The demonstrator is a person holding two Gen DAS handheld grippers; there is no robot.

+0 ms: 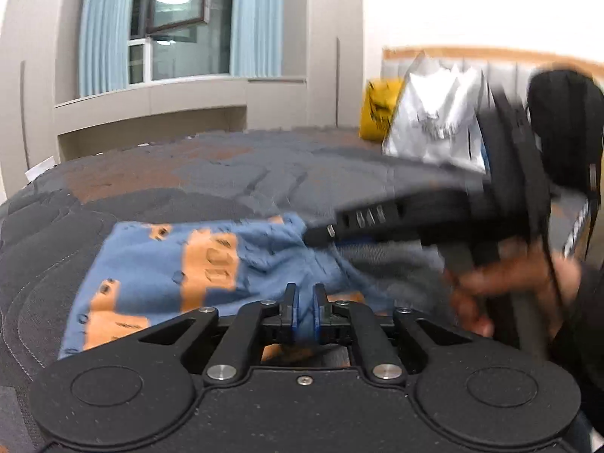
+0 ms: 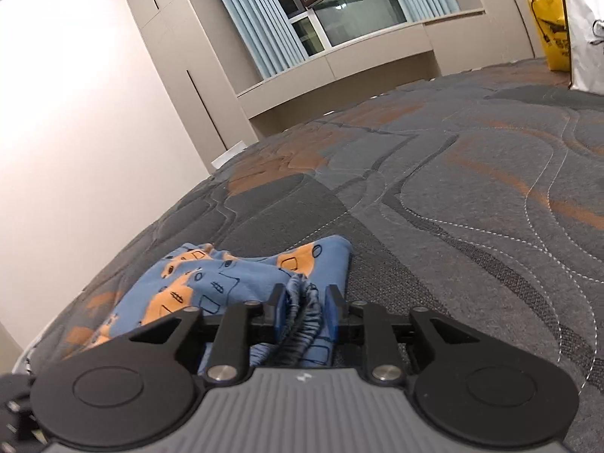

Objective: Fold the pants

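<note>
The pants point(image 1: 170, 264) are small, blue with orange car prints, and lie crumpled on the grey quilted bed point(image 1: 245, 173). In the left wrist view my left gripper point(image 1: 305, 302) is shut on a fold of the blue cloth at its near edge. The right gripper point(image 1: 328, 231) shows there as a blurred black bar coming in from the right, its tip at the pants' far right corner, held by a hand point(image 1: 502, 283). In the right wrist view my right gripper point(image 2: 305, 305) is shut on the bunched grey waistband and drawstring of the pants point(image 2: 211, 283).
A yellow bag point(image 1: 379, 113) and a white plastic bag point(image 1: 434, 120) stand at the bed's far right by the headboard. A black rounded object point(image 1: 562, 128) sits at the right edge. The bed's left edge point(image 2: 124, 241) drops off beside a white wall.
</note>
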